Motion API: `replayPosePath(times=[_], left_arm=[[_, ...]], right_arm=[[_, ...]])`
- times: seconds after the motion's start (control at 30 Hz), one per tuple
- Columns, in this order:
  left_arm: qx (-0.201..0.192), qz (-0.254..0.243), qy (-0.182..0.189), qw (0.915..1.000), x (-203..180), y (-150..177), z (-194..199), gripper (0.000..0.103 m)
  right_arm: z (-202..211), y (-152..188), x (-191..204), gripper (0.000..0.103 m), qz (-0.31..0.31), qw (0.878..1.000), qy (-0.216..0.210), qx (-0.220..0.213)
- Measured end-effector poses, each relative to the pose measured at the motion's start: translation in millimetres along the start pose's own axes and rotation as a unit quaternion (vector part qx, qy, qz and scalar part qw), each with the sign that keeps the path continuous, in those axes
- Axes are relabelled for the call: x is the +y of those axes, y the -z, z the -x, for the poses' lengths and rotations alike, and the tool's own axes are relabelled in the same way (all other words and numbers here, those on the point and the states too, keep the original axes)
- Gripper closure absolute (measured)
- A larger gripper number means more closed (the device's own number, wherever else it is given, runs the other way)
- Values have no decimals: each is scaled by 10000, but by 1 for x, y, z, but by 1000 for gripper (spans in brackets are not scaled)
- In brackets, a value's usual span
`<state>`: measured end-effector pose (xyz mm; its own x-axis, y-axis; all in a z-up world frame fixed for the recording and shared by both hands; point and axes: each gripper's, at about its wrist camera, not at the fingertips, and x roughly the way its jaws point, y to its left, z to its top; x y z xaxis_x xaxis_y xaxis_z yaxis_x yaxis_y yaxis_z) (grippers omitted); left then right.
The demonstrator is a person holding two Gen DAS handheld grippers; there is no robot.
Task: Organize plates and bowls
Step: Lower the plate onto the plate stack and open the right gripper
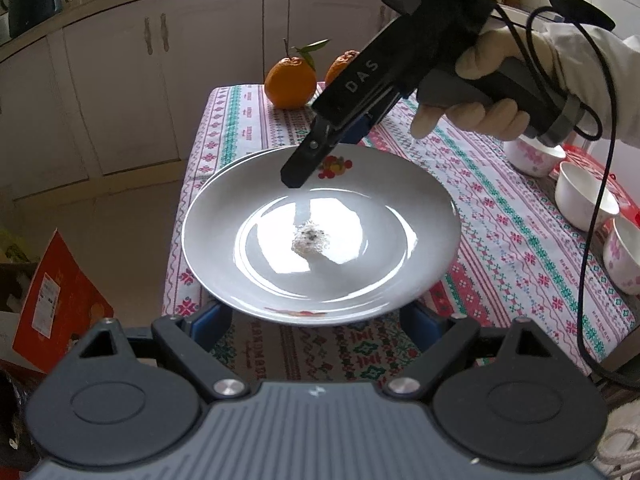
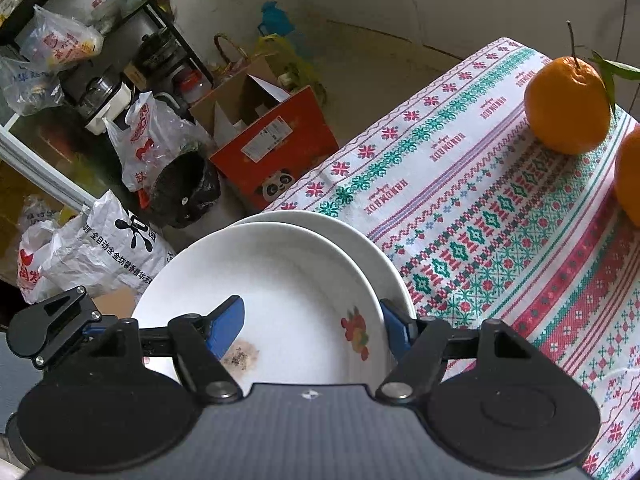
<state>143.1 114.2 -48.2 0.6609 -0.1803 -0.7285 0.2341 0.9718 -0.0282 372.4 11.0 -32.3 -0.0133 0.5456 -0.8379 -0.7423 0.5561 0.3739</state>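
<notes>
Presently the white glazed ceramic plate with a fruit decal and a grey-speckled food smear [image 1: 320, 240] fills the centre of the left wrist view, lying over the near-left corner of the patterned red, green and white tablecloth [image 1: 520, 240]. A second white plate [image 2: 360, 240] sits directly beneath it, its rim showing along the upper right of the top plate in the right wrist view. The left gripper [image 1: 316, 320] stands wide open at the bottom of its frame, blue pads on either side of the near rim, holding nothing. The right gripper [image 2: 312, 328] is also spread; one blue pad sits over the plate's inner surface at lower left, the other outside the rim at lower right, so the rim lies between the jaws. Whether the pads touch the glaze cannot be told. Three small white bowls, some with pink blossoms [image 1: 584, 200], stand at the right edge of the left wrist view, and two oranges with leaves [image 1: 290, 84] sit at the far edge of the table. Judgement: the plate is stiff, moderately heavy, brittle and slick, and its overhang past the table corner raises tipping risk. The rim is the only sound hold, pinched squarely across its edge, clear of the smear.
</notes>
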Motion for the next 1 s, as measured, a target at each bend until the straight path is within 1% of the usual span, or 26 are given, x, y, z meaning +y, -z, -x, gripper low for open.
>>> replayPosePath(times=[0.13,0.37,0.63,1.0], left_arm=[[-13,65,78,9999,4,1,-1,12],[-11,12,14,10000,4,1,-5,12],[-3,53,58,10000,6,2,-6,12],[-25,51,33,10000,5,2,-7,10]], right_arm=[[5,2,0,26,-18,10000,52,-4],[17,9,-2,25,-113,9998,111,-77],[27,18,-2,25,-157,9996,173,-153],[41,36,9,23,-241,9986,351,-299]])
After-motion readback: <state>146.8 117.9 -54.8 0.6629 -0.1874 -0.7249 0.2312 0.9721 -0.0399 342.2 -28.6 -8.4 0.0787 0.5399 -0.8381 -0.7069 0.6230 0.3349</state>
